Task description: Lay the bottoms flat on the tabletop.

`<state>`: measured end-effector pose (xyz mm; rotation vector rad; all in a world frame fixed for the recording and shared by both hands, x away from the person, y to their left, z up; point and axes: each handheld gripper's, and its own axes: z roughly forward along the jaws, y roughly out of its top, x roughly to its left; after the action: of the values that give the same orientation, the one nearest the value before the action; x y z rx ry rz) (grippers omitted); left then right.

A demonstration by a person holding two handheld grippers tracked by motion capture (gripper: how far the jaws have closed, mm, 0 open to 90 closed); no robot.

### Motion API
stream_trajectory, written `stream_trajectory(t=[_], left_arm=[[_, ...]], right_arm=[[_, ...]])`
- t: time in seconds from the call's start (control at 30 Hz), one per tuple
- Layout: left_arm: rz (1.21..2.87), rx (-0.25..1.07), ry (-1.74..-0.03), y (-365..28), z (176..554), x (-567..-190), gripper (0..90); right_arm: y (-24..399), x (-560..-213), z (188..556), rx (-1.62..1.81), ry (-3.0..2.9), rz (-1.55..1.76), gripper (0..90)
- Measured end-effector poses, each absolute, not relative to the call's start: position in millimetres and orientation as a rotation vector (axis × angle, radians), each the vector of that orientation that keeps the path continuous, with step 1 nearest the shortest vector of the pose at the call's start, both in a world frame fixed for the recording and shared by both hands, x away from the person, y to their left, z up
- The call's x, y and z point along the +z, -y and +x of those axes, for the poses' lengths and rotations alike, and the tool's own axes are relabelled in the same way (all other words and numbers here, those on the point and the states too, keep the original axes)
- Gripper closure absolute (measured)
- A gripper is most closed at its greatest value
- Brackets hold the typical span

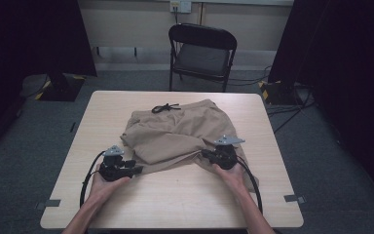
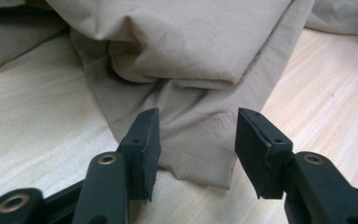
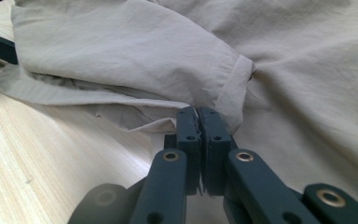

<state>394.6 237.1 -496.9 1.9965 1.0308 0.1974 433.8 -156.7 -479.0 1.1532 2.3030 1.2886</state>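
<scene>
Both claws sit at the near edge of a crumpled pair of beige shorts (image 1: 180, 134) in the high view: the left claw (image 1: 135, 169) lies by the garment's near-left hem, and the right claw (image 1: 205, 154) reaches into the fabric at its near-right side. Each is held by a hand, the left hand (image 1: 104, 187) and the right hand (image 1: 231, 174), with forearms coming in from the bottom edge. The shorts lie bunched around the middle of the light wooden tabletop (image 1: 175, 200), with a dark drawstring (image 1: 165, 107) trailing off the waistband on the far side. Beyond the tabletop stands a black folding chair (image 1: 202, 53) on grey carpet, with dark curtains at either side.

From the left gripper view, the left claw (image 2: 198, 140) stands wide open, its two black jaws apart on either side of a stitched hem corner of the shorts (image 2: 191, 70). That corner lies flat on the tabletop (image 2: 37, 121) between the jaws, and whether either jaw touches the cloth cannot be told. More fabric is folded up in loose rolls behind it.

From the right gripper view, the right claw (image 3: 198, 122) is closed tight, jaws pressed together on a thin edge of the shorts (image 3: 121, 51) where a hem folds over. Cloth gathers and creases toward the pinch, and the tabletop (image 3: 51, 158) shows bare to the left.
</scene>
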Motion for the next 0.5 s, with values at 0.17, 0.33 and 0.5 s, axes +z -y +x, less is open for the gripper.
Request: stream_trajectory(t=[0.17,0.33,0.5], left_arm=[[2.062,0.305,-0.998,-230.0,390.2,-495.8,52.3],[2.097,0.389,-0.979,-228.9,387.2,-496.1,73.7],[2.079,0.318,-0.976,-233.2,386.2,-496.9,88.8]], right_arm=[[155.3,-479.3,432.9,1.289,-2.308,1.145,88.3],[154.2,-478.0,430.6,1.299,-2.308,1.142,88.3],[152.8,-476.6,428.7,1.304,-2.313,1.132,88.3]])
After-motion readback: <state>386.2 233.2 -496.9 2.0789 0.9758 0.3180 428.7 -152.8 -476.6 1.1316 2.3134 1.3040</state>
